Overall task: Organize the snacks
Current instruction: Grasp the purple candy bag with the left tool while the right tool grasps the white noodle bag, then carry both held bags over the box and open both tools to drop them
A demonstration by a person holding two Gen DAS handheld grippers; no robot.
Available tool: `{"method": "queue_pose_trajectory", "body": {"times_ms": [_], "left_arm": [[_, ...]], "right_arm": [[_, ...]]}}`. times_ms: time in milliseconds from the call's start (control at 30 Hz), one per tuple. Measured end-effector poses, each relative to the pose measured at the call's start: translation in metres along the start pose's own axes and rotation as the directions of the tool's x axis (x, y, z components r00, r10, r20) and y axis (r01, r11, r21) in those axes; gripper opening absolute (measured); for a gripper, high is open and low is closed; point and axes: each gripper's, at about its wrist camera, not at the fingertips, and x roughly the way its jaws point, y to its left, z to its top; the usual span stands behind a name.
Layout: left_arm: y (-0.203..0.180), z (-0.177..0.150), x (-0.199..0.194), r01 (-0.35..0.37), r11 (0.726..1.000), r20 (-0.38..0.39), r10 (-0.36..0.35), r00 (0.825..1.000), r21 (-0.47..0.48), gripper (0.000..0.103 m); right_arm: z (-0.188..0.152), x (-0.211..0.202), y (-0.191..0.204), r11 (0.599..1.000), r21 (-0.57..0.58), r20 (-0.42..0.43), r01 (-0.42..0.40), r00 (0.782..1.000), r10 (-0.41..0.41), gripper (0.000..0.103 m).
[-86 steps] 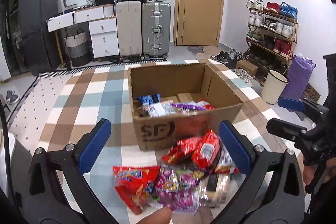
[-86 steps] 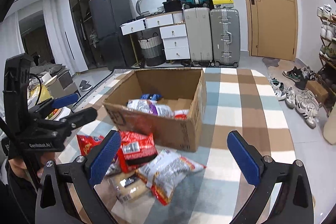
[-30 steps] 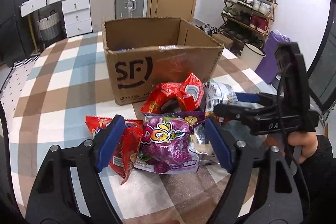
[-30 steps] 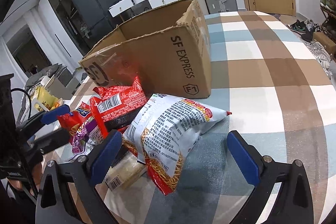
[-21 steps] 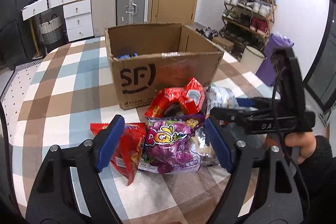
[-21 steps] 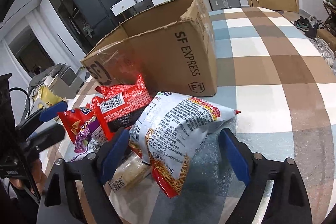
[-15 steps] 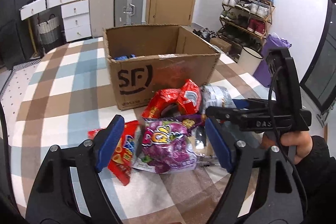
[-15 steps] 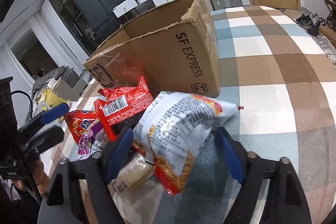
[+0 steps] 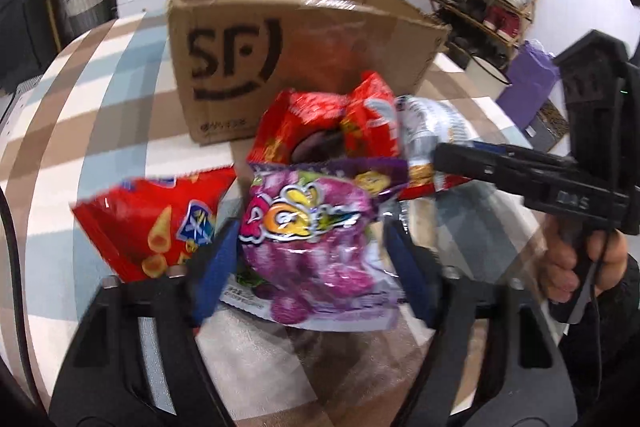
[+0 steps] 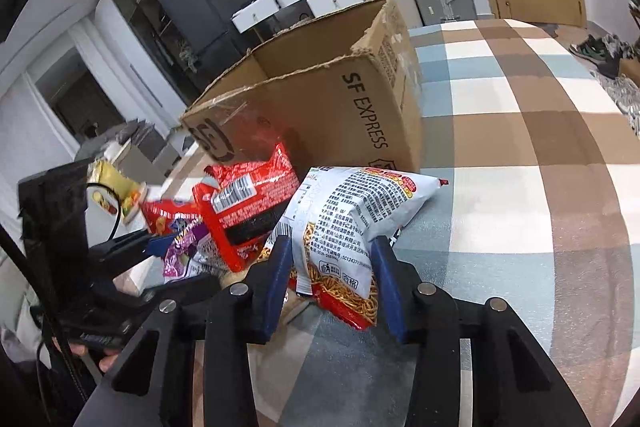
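Cardboard box (image 10: 344, 107) blocking the 12 o'clock path in right wrist view, snack pile (image 10: 240, 211) crowding 9 to 10 o'clock beside it, checked tablecloth (image 10: 540, 195) bare from 1 to 4 o'clock, open box top reachable from above.

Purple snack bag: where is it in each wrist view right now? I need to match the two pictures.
Left wrist: purple bag sits centre, low, between the left tool's blue pads.
Right wrist: only a purple sliver shows at lower left, beside the left tool, behind the red packet.
Shared landmark: the SF box, just behind the snack pile in both.
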Motion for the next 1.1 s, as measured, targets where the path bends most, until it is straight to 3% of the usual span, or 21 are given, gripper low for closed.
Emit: {"method": "queue_pose_trajectory", "body": {"times_ms": [167, 333, 567, 800, 933, 1100], "left_arm": [[-0.002, -0.001, -0.002, 0.013, 1.000, 0.029, -0.013, 0.999, 0.013, 0.058], [-0.004, 0.001, -0.014, 0.034, 0.999, 0.065, -0.034, 0.997, 0.012, 0.058], [0.004, 0.006, -0.029, 0.032, 0.999, 0.091, -0.031, 0.995, -0.011, 0.058], [0.015, 0.010, -0.035, 0.037, 0.999, 0.102, -0.034, 0.994, -0.036, 0.058], [0.016, 0.008, -0.038, 0.032, 0.999, 0.108, -0.028, 0.994, -0.038, 0.058], [0.014, 0.005, -0.042, 0.032, 0.998, 0.115, -0.026, 0.993, -0.047, 0.058]], "right_arm": [[-0.001, -0.003, 0.003, 0.999, -0.035, -0.021, -0.003, 1.000, 0.003, 0.042], [-0.001, 0.001, -0.007, 0.999, 0.040, -0.028, -0.014, 0.999, 0.015, 0.061], [0.005, 0.007, -0.013, 0.990, 0.138, -0.022, -0.032, 0.999, 0.036, 0.068], [0.015, 0.018, -0.012, 0.981, 0.193, -0.025, -0.022, 0.999, 0.028, 0.068], [0.012, 0.016, -0.015, 0.979, 0.200, -0.011, -0.028, 0.999, 0.030, 0.050], [0.006, 0.003, -0.019, 0.981, 0.191, 0.014, -0.043, 0.999, 0.041, 0.045]]}}
